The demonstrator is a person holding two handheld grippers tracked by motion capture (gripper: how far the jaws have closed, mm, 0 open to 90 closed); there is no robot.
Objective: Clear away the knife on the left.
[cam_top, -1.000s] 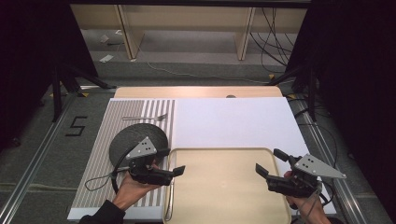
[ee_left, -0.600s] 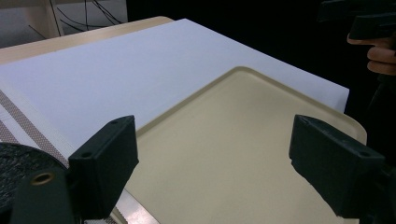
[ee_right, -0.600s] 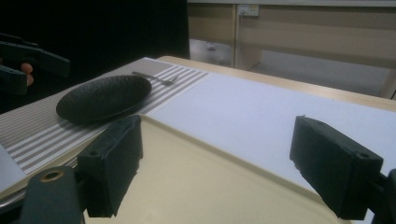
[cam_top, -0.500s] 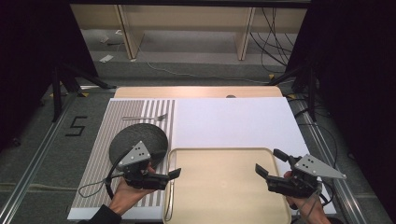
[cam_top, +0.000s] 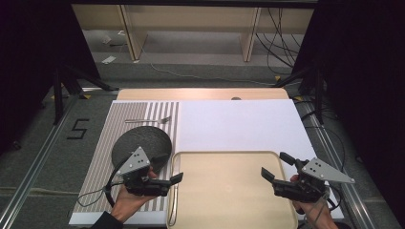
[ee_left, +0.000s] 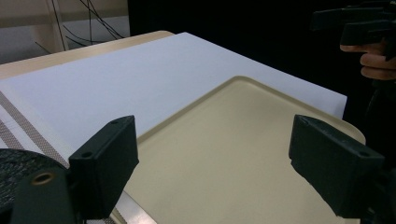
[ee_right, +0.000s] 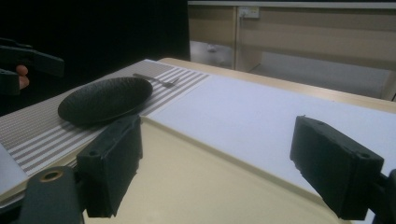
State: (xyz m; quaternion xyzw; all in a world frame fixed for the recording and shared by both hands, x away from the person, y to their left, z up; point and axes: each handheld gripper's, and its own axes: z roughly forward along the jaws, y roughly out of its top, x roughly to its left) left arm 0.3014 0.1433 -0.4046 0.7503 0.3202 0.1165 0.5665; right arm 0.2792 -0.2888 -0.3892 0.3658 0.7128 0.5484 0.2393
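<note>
A beige tray (cam_top: 224,154) lies empty at the near middle of the table. My left gripper (cam_top: 173,183) hovers at the tray's left rim, held in a hand, open and empty. My right gripper (cam_top: 277,166) hangs over the tray's right side, open too, with nothing between its jaws. In the left gripper view the gripper (ee_left: 219,163) looks across the tray (ee_left: 233,140) at the other gripper (ee_left: 359,23). In the right gripper view the gripper (ee_right: 215,163) faces a dark plate (ee_right: 105,98) and a fork (ee_right: 156,80).
The dark plate (cam_top: 142,142) sits on a striped placemat (cam_top: 100,162) at the left, with the fork (cam_top: 148,120) behind it. A white mat (cam_top: 239,124) covers the table beyond the tray. Cables trail on the floor at the back.
My left gripper has drifted a little back toward the near edge of the table. The right gripper has hardly moved, and both stay open.
</note>
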